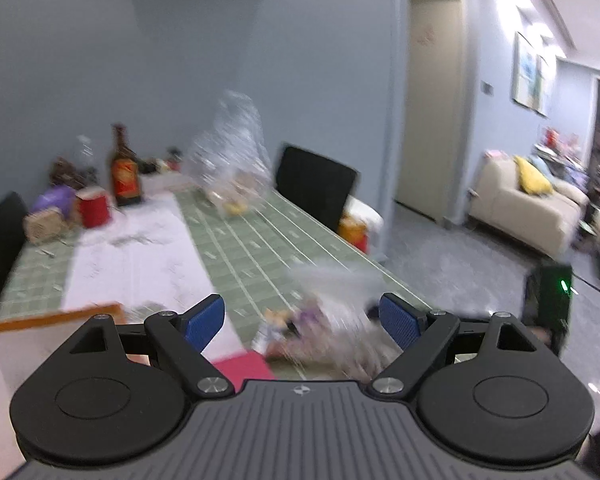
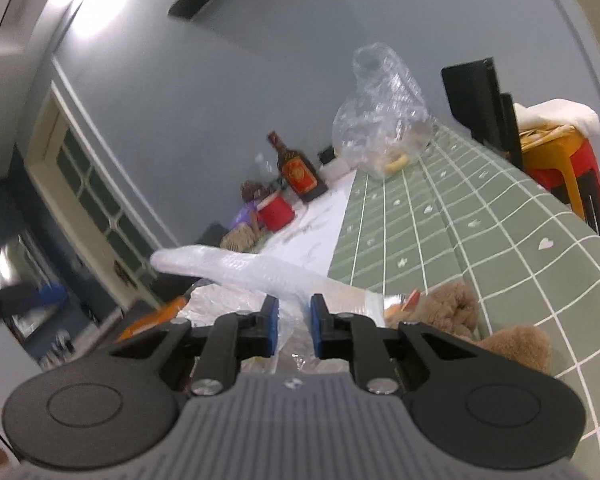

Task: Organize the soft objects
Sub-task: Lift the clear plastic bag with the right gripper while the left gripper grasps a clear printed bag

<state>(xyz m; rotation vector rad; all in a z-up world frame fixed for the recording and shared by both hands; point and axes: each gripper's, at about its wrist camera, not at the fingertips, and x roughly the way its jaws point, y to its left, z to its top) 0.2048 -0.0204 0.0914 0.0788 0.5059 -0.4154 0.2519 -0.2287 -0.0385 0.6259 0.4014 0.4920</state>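
the right hand-held gripper [image 2: 294,330] is clamped on a bunched neck of clear plastic bag [image 2: 236,270], its blue pads drawn close with the film pinched between them; the bag hangs just above the near end of the green checked worktop [image 2: 480,216]. the left hand-held gripper [image 1: 302,318] stands wide apart and holds nothing, hovering over a blurred heap of wrapped soft things [image 1: 320,320] at the worktop's near edge. a brown plush toy [image 2: 456,310] lies just beside the right pads, on the worktop.

the likeliest trouble, judging from here, is the thin film slipping out of the pinch or tearing if it is pulled hard, since only a narrow twist is held. the left view is smeared, so aiming into that heap looks uncertain.

farther back stand a dark bottle [image 2: 298,174], a red tin [image 2: 276,212] and a tall crumpled clear bag [image 2: 384,120] with food inside, all well apart from both grippers. an orange-edged board [image 1: 52,320] lies near the left pads and could catch a low sweep.
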